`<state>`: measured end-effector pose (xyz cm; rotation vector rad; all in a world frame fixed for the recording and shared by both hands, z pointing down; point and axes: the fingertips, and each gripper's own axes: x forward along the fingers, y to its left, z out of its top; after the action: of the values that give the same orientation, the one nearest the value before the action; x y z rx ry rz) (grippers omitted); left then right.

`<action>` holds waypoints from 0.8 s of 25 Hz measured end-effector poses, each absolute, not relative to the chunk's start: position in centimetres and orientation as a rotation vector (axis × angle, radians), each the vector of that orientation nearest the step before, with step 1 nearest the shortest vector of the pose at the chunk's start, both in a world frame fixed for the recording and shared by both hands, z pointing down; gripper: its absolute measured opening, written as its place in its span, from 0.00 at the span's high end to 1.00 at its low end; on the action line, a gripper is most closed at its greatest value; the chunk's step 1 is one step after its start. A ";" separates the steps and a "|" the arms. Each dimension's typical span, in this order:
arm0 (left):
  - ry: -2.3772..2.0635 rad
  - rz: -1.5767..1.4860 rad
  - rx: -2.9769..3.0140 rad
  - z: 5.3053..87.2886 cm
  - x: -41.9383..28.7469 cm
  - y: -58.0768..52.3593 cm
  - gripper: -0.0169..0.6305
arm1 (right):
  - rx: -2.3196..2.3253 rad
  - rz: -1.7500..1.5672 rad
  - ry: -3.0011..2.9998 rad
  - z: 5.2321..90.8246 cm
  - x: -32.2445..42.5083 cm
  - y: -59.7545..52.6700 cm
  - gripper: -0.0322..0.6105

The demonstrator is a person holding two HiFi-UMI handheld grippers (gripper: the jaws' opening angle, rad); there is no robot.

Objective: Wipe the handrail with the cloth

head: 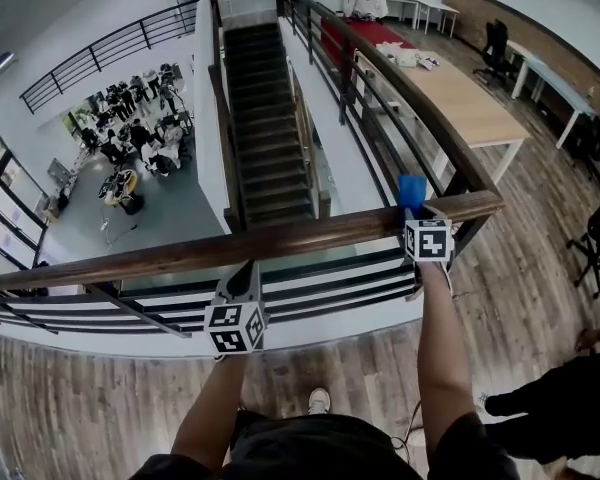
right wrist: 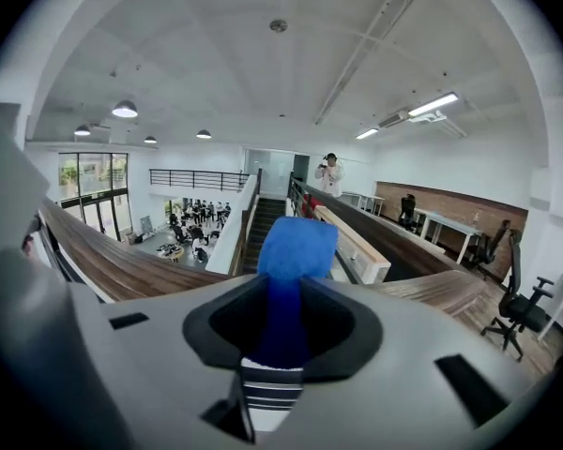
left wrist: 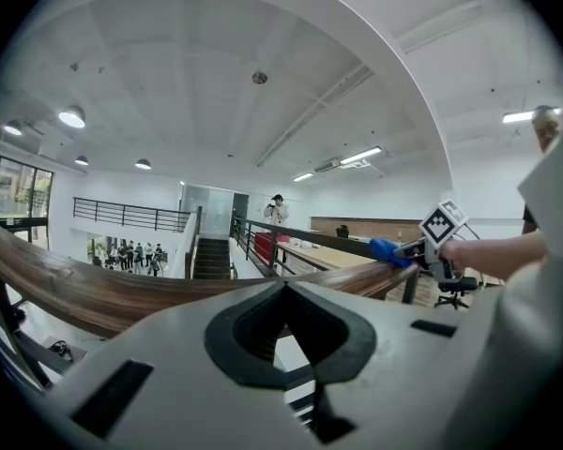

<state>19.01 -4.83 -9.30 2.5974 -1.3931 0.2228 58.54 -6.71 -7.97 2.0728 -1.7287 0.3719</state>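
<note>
- The right gripper is clamping the blue cloth. The cloth's free end is sticking out past the jaws in a soft wad.
- In the head view, the cloth is resting on top of the wooden handrail, near the rail's right-hand corner. The gripper is reaching to it from the person's side.
- The left gripper is pointing at the near edge of the handrail further left, well apart from the cloth.
- In the left gripper view, its jaws are lying together with nothing between them, and the handrail is running across just beyond them.
</note>
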 end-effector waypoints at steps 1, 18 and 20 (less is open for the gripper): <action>-1.391 0.224 2.598 -9.3 19.3 -4.8 0.97 | 2.090 0.376 -1.708 -8.0 60.2 -6.6 0.78; -1.376 0.307 2.587 -7.4 21.1 -4.6 0.97 | 2.238 0.413 -1.505 -8.1 76.7 -3.9 0.78; -1.376 0.315 2.582 -7.2 20.9 -4.5 0.97 | 2.239 0.417 -1.503 -8.1 76.9 -3.8 0.78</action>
<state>20.87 -4.47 -7.23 2.5823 -1.3758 0.3148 76.93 -3.76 -8.08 2.2394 -1.5027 0.4174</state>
